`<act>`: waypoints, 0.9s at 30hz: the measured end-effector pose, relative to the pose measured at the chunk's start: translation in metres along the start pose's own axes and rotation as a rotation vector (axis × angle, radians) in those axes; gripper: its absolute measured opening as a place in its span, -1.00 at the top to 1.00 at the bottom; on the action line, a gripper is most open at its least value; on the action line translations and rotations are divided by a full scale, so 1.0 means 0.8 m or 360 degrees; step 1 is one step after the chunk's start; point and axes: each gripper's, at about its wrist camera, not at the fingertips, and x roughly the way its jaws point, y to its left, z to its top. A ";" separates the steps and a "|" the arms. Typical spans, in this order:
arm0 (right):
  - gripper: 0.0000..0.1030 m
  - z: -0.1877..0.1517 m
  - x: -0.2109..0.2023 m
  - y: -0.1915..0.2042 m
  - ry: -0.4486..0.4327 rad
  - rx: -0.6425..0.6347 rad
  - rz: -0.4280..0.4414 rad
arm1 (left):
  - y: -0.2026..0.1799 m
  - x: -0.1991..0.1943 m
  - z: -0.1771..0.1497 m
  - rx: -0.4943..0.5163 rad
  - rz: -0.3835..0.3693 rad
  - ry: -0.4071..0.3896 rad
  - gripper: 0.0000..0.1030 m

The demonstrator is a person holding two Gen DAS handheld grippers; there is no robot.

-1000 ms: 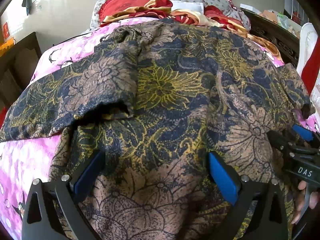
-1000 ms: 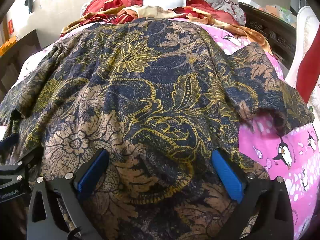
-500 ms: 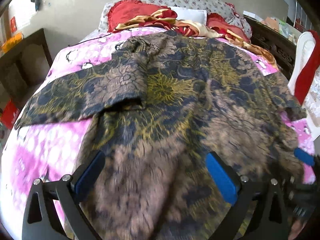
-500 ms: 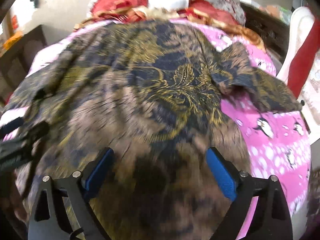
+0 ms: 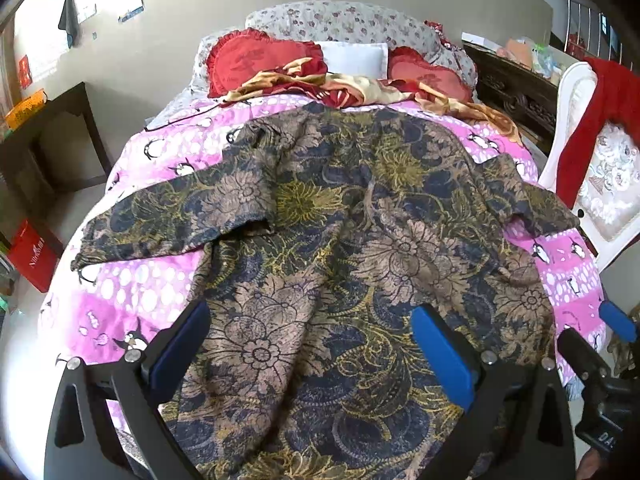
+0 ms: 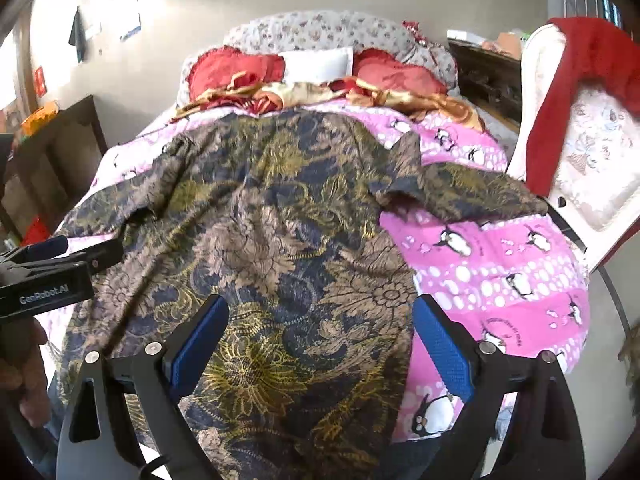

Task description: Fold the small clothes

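A dark blue, brown and gold floral shirt (image 5: pixel 340 248) lies spread flat on the pink penguin bedspread (image 5: pixel 132 288), sleeves out to both sides, hem toward me; it also shows in the right wrist view (image 6: pixel 272 240). My left gripper (image 5: pixel 310 344) is open, above the shirt's lower left part, holding nothing. My right gripper (image 6: pixel 320 340) is open above the lower right part near the side edge, holding nothing. The right gripper shows at the left view's right edge (image 5: pixel 600 364); the left gripper shows at the right view's left edge (image 6: pixel 60 260).
Red pillows (image 5: pixel 260 60) and a crumpled gold-red cloth (image 5: pixel 340 88) lie at the bed's head. A white chair with a red garment (image 5: pixel 592 128) stands at the right. A dark wooden table (image 5: pixel 44 136) and a red box (image 5: pixel 32 256) are at the left.
Both grippers have pulled back and up from the shirt; the view widened from close on the fabric to the whole bed. The shirt now lies flatter with both sleeves spread.
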 end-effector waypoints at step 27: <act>-0.67 0.062 -0.022 -0.005 -0.0072 -0.0017 0.0033 | 0.026 0.036 0.038 -0.0030 0.0117 0.0086 -0.99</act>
